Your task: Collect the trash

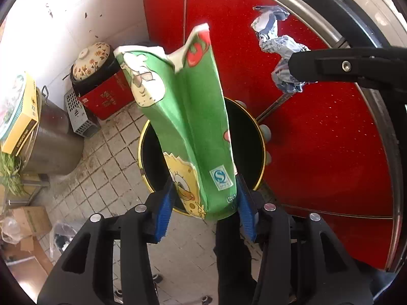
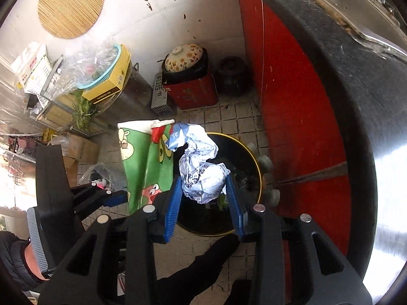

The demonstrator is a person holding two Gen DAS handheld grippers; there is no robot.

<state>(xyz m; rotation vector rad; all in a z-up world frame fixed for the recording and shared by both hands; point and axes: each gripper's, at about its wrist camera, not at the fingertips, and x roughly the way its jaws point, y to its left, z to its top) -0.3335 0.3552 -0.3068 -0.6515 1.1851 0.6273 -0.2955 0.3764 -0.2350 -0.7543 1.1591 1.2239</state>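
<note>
The green cartoon-printed snack bag [image 1: 188, 117] hangs over the open mouth of the black, gold-rimmed trash bin [image 1: 142, 137] on the tiled floor, pinched at one end between the blue pads of the left gripper [image 1: 206, 203], whose jaws are closed on it. Its long axis runs away from the gripper, torn white end farthest out, down toward the bin. The hold looks chosen so that a release drops the bag straight in.

The crumpled white-and-blue wrapper [image 2: 201, 175] sits between the pads of the right gripper [image 2: 206, 198], also above the bin; the pads touch its sides, though how firmly I cannot tell (it looks loosely cradled). Being balled up, it has no clear long axis.

The bin stands just beside the red cabinet front [image 1: 318, 132], so both pieces are positioned over its centre, likely to clear the rim.
</note>
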